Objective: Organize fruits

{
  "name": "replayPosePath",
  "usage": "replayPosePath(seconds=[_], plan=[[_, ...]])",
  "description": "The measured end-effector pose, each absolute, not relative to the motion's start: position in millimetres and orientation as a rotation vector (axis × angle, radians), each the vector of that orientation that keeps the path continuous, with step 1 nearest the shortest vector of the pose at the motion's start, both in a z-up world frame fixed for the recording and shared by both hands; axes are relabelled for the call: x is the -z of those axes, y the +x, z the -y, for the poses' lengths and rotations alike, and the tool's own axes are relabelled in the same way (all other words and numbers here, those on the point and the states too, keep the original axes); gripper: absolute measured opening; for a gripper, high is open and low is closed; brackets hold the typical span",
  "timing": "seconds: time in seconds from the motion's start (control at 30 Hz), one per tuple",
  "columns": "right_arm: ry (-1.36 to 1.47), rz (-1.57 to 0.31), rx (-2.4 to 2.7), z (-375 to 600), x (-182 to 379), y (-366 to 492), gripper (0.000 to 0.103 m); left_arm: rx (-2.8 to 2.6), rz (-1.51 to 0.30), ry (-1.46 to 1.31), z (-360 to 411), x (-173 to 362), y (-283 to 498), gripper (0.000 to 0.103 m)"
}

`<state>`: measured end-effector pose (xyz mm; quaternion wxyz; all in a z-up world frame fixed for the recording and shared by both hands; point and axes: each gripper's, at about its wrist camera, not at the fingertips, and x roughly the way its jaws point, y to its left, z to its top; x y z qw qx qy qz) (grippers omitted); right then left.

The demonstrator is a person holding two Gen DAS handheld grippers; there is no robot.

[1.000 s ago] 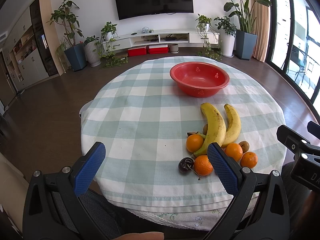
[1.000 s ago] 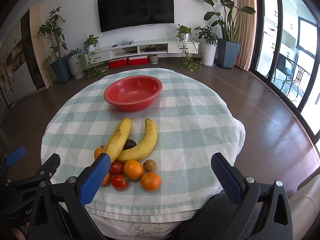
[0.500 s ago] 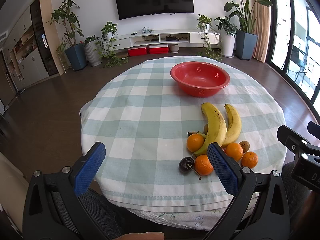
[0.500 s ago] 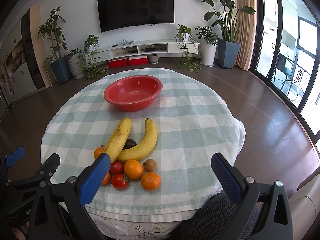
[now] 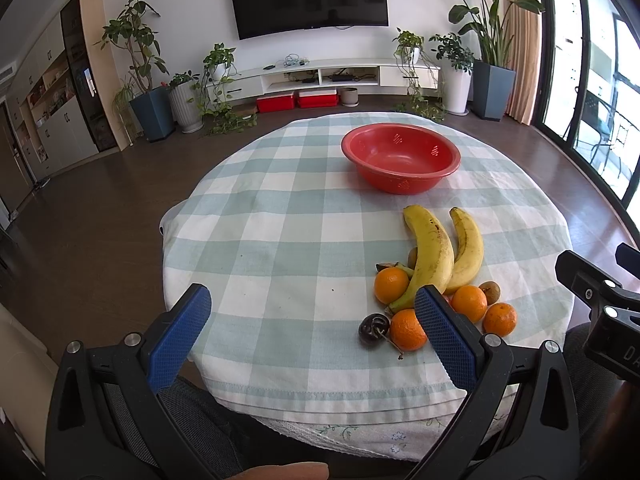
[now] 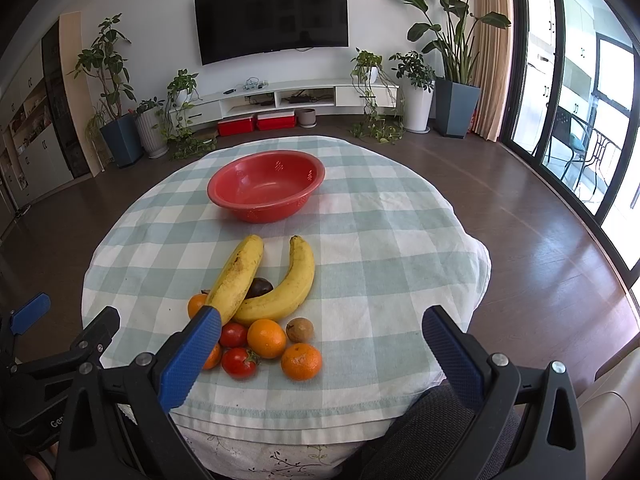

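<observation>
Checked tablecloth (image 5: 280,240), wall television (image 6: 272,18), potted plants (image 6: 116,80).

Each claw, the left claw (image 5: 307,312) and the right claw (image 6: 320,334), has a black plastic frame with silver screws, blue cross-hatched pads (image 5: 442,334), and white lettering on the body.

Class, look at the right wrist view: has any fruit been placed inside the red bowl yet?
No. The red bowl is empty, while the bananas and oranges lie on the tablecloth.
</observation>
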<state>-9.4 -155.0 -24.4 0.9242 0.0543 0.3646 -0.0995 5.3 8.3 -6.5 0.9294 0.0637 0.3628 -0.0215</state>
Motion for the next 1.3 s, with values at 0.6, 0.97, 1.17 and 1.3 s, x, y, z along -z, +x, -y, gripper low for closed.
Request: replayPosePath(seconds=[0.6, 0.97, 1.17, 1.3], plan=[[0.111, -0.749, 0.204, 156, 25, -9, 0.103, 0.043, -0.744, 0.129, -15, 10, 5, 0.103], [0.123, -0.753, 0.197, 159, 28, -12, 0.103, 0.053, -0.76, 0.126, -21, 21, 5, 0.103], [0.213, -0.745, 0.098, 186, 35, -7, 0.103, 0.113, -0.767, 0.033, -37, 29, 17, 0.103], [0.271, -0.717, 0.037, 203, 34, -6, 0.103, 0.368, -0.777, -0.098, -51, 38, 33, 0.103]])
